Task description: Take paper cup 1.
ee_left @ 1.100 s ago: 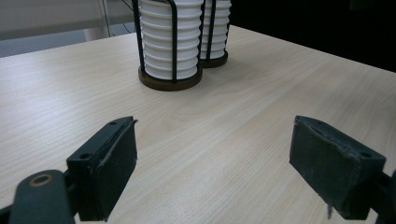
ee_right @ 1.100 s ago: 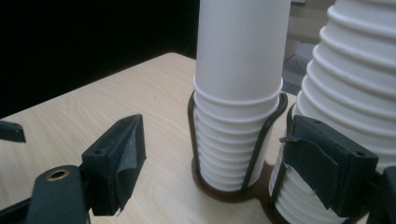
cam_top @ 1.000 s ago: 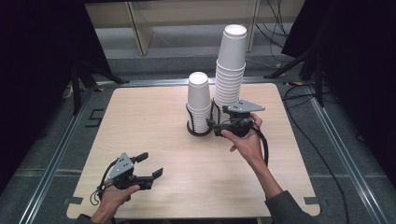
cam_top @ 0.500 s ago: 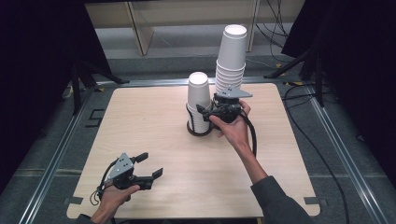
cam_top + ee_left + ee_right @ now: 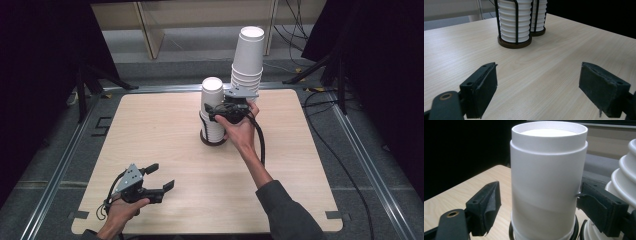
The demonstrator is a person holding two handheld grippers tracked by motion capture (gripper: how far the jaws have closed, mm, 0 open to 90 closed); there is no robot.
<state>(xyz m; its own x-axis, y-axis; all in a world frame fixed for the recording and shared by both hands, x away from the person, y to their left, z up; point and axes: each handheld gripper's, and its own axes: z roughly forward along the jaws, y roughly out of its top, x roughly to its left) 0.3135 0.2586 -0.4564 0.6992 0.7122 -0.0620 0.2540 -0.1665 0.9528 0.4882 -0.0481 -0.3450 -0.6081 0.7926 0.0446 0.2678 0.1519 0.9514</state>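
Two stacks of white paper cups stand in black wire holders at the table's far middle: a shorter stack (image 5: 212, 107) (image 5: 511, 22) and a taller stack (image 5: 247, 55) (image 5: 537, 15) to its right. My right gripper (image 5: 212, 112) (image 5: 539, 202) is level at the shorter stack, open, with the top cup (image 5: 547, 177) between its jaws. In the right gripper view the left pad stands clear of the cup and the right pad is at its side. My left gripper (image 5: 161, 176) (image 5: 537, 87) rests low near the front left of the table (image 5: 150, 130), open, nothing between its jaws.
The shorter stack's holder has a dark round base (image 5: 212, 140) (image 5: 514, 43). A metal frame (image 5: 60, 165) runs around the table. Cables (image 5: 320, 135) trail over the floor at the right, and a stand's legs (image 5: 85, 90) are at the far left.
My right hand has moved left, from in front of the taller stack to the shorter one, and its jaws now straddle the top cup. The left gripper has not moved.
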